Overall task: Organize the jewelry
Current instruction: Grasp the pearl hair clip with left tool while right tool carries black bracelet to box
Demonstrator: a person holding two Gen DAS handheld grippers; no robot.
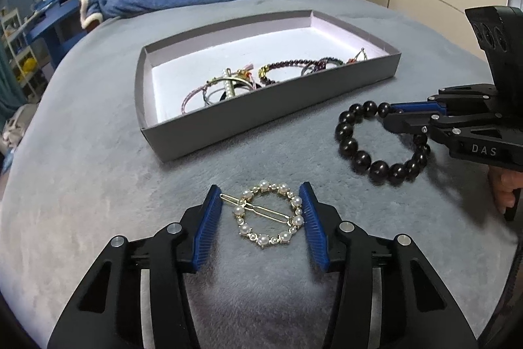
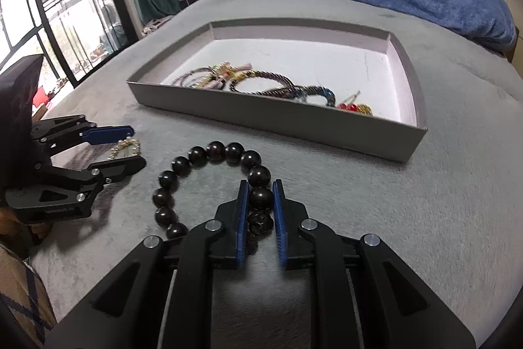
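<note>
Pearl hair clip (image 1: 268,213), black bead bracelet (image 1: 380,142) beside tray (image 1: 228,128).

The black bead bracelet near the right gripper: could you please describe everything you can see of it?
The black bead bracelet is a ring of large, glossy, round dark beads, one apparently carved. It lies flat on the grey plush bedcover, in front of the grey tray and apart from it. The right gripper straddles one bead between its blue pads, jaws nearly closed on it.

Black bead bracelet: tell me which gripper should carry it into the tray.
Right. The right gripper already has a bead of the bracelet between its fingers, close beside the tray. The left gripper stands open around the pearl clip.
</note>
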